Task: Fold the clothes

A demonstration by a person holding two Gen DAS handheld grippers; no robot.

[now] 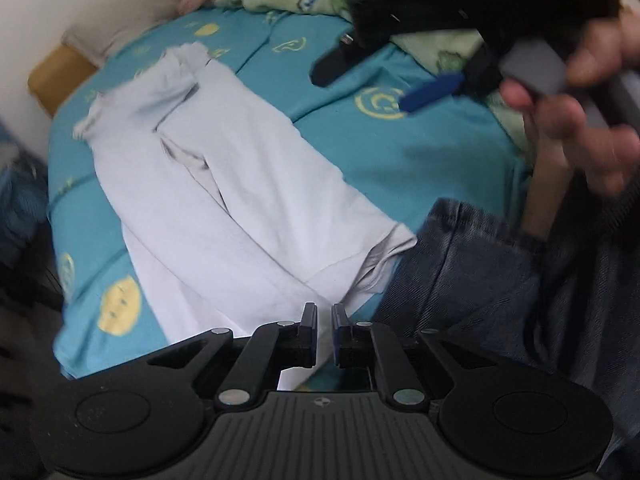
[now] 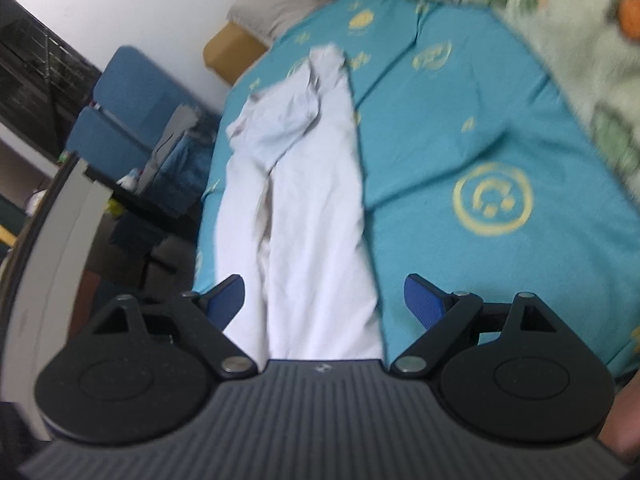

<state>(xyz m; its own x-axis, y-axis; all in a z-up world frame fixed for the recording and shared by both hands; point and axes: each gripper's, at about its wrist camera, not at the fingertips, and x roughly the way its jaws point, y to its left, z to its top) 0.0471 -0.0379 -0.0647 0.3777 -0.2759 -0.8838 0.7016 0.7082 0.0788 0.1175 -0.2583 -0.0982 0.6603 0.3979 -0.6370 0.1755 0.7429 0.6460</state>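
On the teal bedsheet [image 1: 420, 160] with its yellow smiley prints lies the white garment [image 1: 240, 200], folded lengthwise into a long strip, one end bunched toward the far side and the near hem just below my tools. My left gripper [image 1: 324, 320] hangs over that near hem with its jaws only a sliver apart and nothing between them. My right gripper [image 2: 324, 300] is spread wide, its blue pads straddling the near end of the strip but, as far as I can tell, not pressing on it.

I judge the step in hand to be the crosswise fold. To do it well I would take both near corners of the hem, catching every layer, lift just enough to clear the sheet, carry the end over toward the bunched part, and lay the edges square before letting go. The loose far end wants smoothing first.

No brand, label or readable writing shows; the sheet prints are only faces.
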